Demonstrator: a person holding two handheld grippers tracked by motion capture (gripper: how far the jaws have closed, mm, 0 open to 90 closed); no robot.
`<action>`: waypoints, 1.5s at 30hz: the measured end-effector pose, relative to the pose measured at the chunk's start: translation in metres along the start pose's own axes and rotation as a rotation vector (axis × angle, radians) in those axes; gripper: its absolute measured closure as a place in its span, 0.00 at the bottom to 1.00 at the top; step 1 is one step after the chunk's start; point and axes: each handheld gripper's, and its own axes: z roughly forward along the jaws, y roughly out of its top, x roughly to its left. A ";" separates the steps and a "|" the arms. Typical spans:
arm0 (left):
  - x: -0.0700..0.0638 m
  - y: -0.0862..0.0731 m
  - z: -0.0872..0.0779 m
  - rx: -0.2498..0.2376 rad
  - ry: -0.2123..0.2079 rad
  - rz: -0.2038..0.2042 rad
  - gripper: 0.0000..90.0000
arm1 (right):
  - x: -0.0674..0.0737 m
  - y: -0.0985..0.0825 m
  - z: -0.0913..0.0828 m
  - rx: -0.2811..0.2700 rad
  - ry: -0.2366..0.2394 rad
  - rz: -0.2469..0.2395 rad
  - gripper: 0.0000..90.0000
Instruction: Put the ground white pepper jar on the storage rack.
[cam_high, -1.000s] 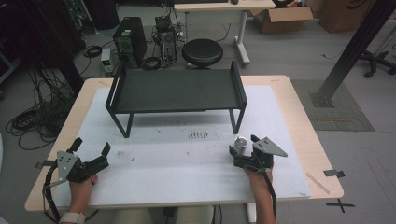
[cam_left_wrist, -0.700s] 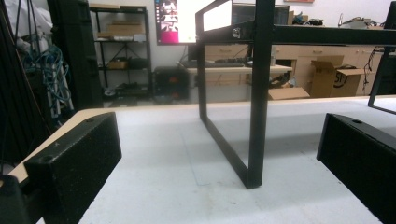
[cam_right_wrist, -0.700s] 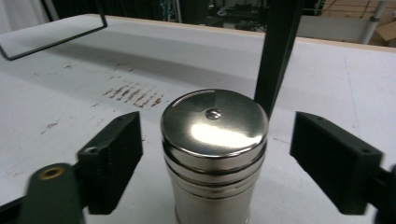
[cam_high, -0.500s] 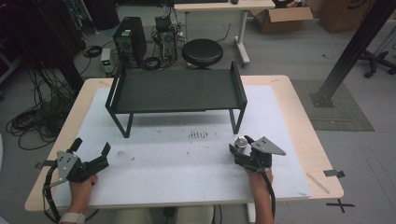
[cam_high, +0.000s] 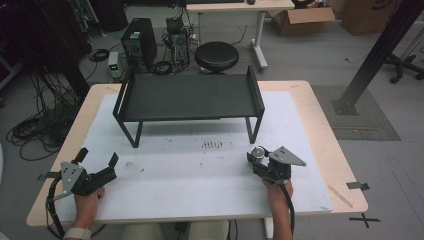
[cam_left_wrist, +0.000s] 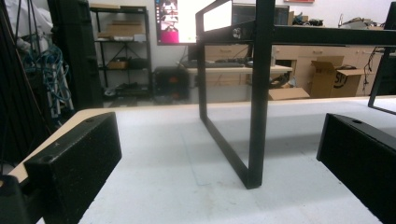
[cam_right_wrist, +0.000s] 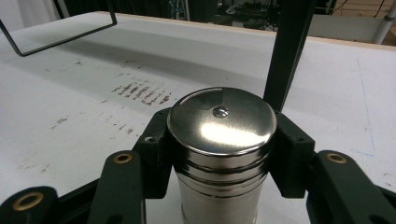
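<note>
A shiny steel canister (cam_right_wrist: 222, 126) with a flat lid stands upright on the white mat (cam_high: 200, 170), right of centre. My right gripper (cam_high: 257, 159) has just been closing its jaws, and its pads (cam_right_wrist: 156, 144) now press the canister (cam_high: 258, 152) from both sides just under the lid. Near the front left corner my left gripper (cam_high: 98, 158) rests low over the mat with its jaws (cam_left_wrist: 74, 163) wide apart and nothing between them. It faces a leg of the black rack (cam_left_wrist: 259, 93).
A low black metal rack (cam_high: 190, 95) on thin legs stands across the back of the mat; one leg (cam_right_wrist: 289, 46) rises just behind the canister. Dark scuff marks (cam_high: 212, 145) lie mid-mat. Beyond the table are a stool (cam_high: 216, 56), computers and cables.
The right gripper's jaws have drawn in against the canister. Both hands stay where they were, and the left gripper is unchanged.
</note>
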 end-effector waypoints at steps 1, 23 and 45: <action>0.000 0.000 0.000 -0.001 0.000 0.000 0.00 | 0.000 0.000 0.000 -0.001 -0.002 0.002 0.54; 0.001 0.000 0.000 -0.003 -0.001 -0.005 0.00 | -0.001 0.007 -0.013 -0.044 0.007 0.019 0.54; 0.000 0.000 0.000 -0.002 -0.002 -0.004 0.00 | 0.017 0.059 -0.022 -0.106 0.058 -0.050 0.54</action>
